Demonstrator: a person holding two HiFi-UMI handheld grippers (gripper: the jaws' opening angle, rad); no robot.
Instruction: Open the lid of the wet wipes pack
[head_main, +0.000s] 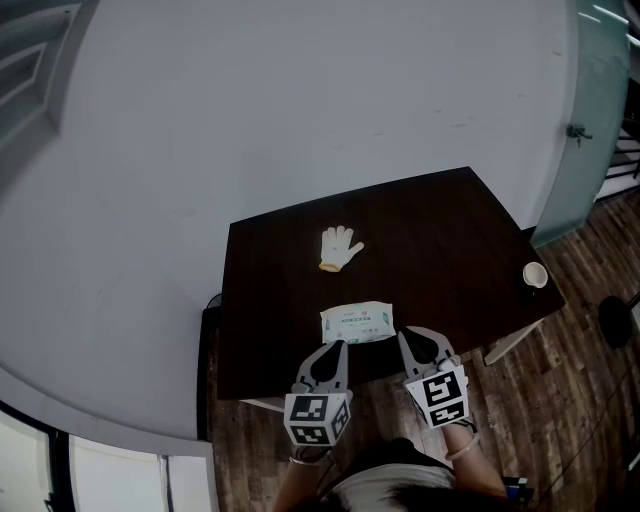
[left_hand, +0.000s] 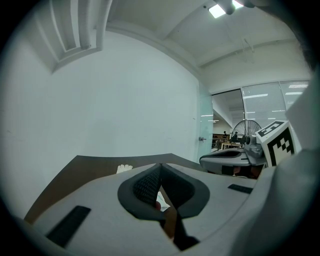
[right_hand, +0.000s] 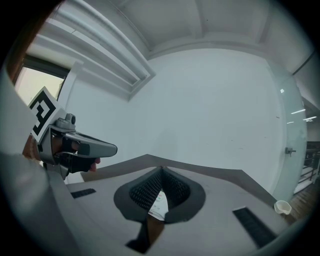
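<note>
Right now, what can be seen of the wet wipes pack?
The wet wipes pack is a soft white rectangular pouch with green-blue print. It lies flat on the dark table near the front edge. No lid can be seen raised. The left gripper and right gripper, both shut, point at its near corners; whether they touch it cannot be judged.

dark rectangular bench (head_main: 440, 225) | flat white wet wipes pack (head_main: 357, 322): middle of front edge | white fabric glove (head_main: 340, 248): behind pack, bench centre | small white cup (head_main: 535, 274): right edge, near front-right corner | left claw (head_main: 338, 346), right claw (head_main: 403, 334): flanking pack at front edge
</note>
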